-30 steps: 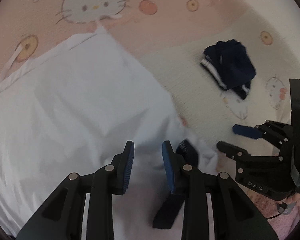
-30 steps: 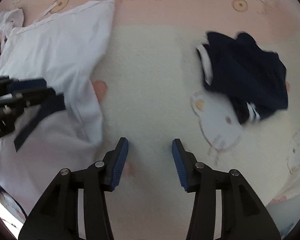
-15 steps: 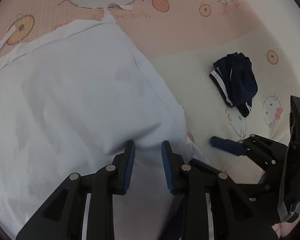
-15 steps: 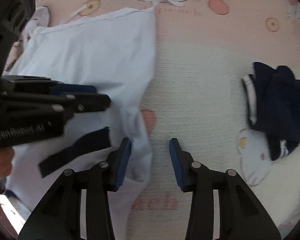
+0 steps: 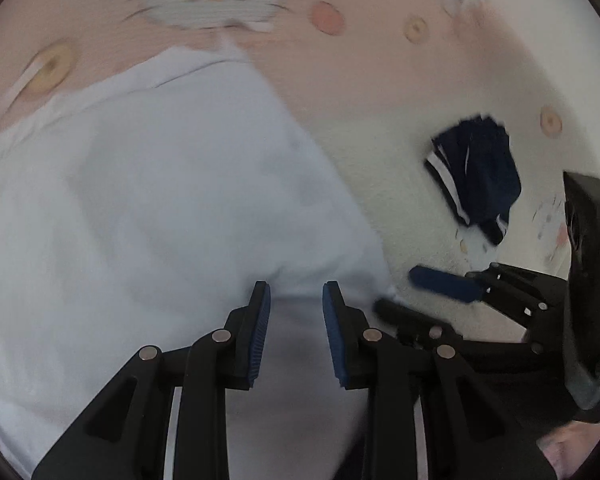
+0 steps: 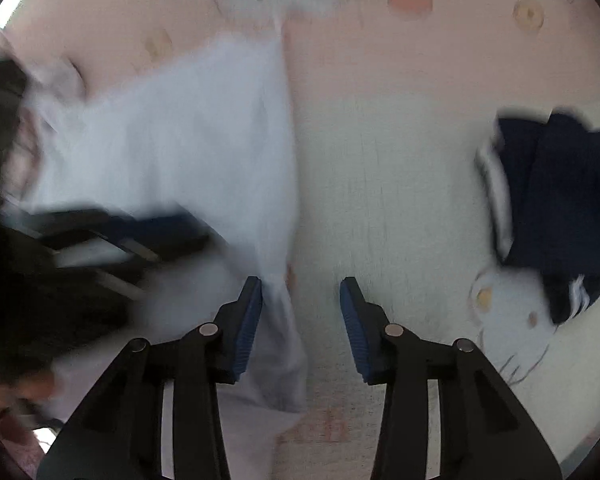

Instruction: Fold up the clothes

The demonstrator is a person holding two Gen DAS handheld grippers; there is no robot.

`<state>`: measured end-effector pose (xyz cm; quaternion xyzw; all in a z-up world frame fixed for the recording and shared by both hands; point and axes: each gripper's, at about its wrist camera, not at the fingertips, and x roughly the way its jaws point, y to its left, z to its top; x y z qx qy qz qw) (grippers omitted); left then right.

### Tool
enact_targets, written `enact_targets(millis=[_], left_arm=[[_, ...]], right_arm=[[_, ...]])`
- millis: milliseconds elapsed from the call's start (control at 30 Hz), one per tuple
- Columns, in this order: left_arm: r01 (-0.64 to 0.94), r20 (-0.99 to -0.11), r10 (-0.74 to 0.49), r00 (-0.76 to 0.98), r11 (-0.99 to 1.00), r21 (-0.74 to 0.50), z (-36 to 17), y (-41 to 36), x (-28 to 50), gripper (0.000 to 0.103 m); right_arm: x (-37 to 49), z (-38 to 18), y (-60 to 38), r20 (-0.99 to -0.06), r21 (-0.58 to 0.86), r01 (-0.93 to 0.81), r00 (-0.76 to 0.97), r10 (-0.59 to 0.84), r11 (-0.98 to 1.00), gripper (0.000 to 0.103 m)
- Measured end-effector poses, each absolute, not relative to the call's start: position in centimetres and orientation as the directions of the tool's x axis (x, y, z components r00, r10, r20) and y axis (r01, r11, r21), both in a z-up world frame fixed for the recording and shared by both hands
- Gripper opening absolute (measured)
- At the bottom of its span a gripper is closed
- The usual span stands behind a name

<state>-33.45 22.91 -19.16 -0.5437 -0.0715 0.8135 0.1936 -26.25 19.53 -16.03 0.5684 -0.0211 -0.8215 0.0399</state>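
Observation:
A white garment [image 5: 160, 208] lies spread on the pink and cream Hello Kitty blanket [image 5: 364, 92]. My left gripper [image 5: 294, 300] is open, its fingers over the garment's near edge with cloth between them. My right gripper [image 6: 300, 300] is open at the garment's right edge [image 6: 276, 280], with a fold of white cloth by its left finger. The right gripper also shows in the left wrist view [image 5: 420, 292], just right of the garment. The left gripper appears blurred at the left of the right wrist view [image 6: 112, 240]. The views are motion-blurred.
A folded navy garment with white stripes [image 5: 476, 176] lies on the blanket to the right; it also shows in the right wrist view [image 6: 560, 200]. The blanket's cream middle part [image 6: 388, 184] lies between the two garments.
Both grippers have moved in toward the white garment's near right edge. The dark strap seen beside the left gripper earlier is out of sight. Both stay open.

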Motion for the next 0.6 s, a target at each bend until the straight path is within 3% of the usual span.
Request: enact_targets(millis=[33, 100, 167, 333, 433, 600], left_arm=[[-0.214, -0.855, 0.39, -0.341, -0.918, -0.333, -18.9, 22.1, -33.0, 0.029], [-0.166, -0.854, 0.374, -0.361, -0.927, -0.336, -18.1, 20.0, -31.1, 0.029], [-0.133, -0.86, 0.363, -0.359, -0.932, -0.338, -17.3, 18.5, -28.8, 0.029], [-0.114, -0.892, 0.309, -0.329, -0.951, -0.287, -16.4, 15.6, -22.0, 0.031], [-0.127, -0.923, 0.282, -0.262, -0.958, -0.256, -17.4, 14.6, -18.5, 0.031], [-0.013, -0.936, 0.257, -0.24, -0.965, -0.261, -18.1, 11.0, -14.4, 0.031]], right_arm=[[-26.2, -15.8, 19.5, -0.931, 0.054, 0.028, -0.359, -0.06, -0.998, 0.041], [-26.0, -15.4, 19.5, -0.928, 0.001, 0.0, -0.374, -0.001, -1.0, 0.053], [-25.7, -14.7, 19.4, -0.918, -0.038, -0.03, -0.395, 0.047, -0.999, 0.05], [-21.9, -10.9, 17.1, -0.865, 0.052, -0.042, -0.501, -0.024, -0.998, 0.049], [-16.3, -10.6, 15.2, -0.88, 0.098, -0.041, -0.469, -0.068, -0.994, 0.049], [-9.8, -11.8, 8.7, -0.921, 0.127, 0.07, -0.363, -0.144, -0.989, 0.046]])
